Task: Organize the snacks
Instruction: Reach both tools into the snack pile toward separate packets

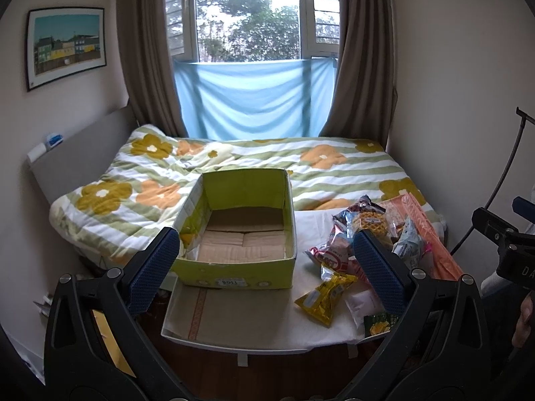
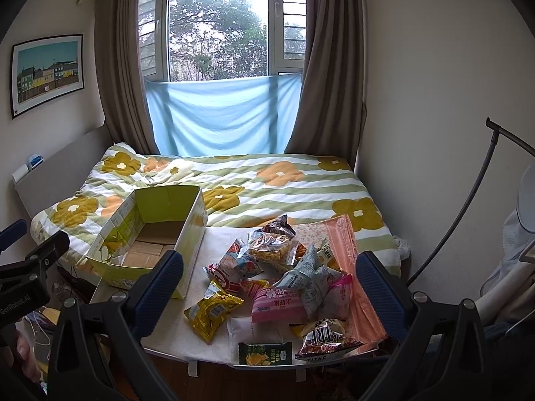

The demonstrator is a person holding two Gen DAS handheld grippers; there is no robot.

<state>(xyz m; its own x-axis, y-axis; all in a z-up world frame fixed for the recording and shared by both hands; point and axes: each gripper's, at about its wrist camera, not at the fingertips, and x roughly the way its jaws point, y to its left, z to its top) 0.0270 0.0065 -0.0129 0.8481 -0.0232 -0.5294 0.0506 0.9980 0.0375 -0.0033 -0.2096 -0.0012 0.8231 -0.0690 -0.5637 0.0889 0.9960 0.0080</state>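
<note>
Snacks [image 2: 277, 280] are piled on a white surface [image 1: 314, 330] at the bed's foot, directly ahead of the right gripper [image 2: 269, 287] between its widely spread fingers; nothing is held. A yellow packet [image 2: 210, 310] lies nearest its left finger. The green cardboard box [image 1: 240, 227], open-topped with no snacks inside, is seen ahead of the left gripper [image 1: 267, 267], whose fingers are also spread wide and hold nothing. The pile sits beyond that gripper's right finger. A floral quilt [image 1: 234, 163] is spread behind.
</note>
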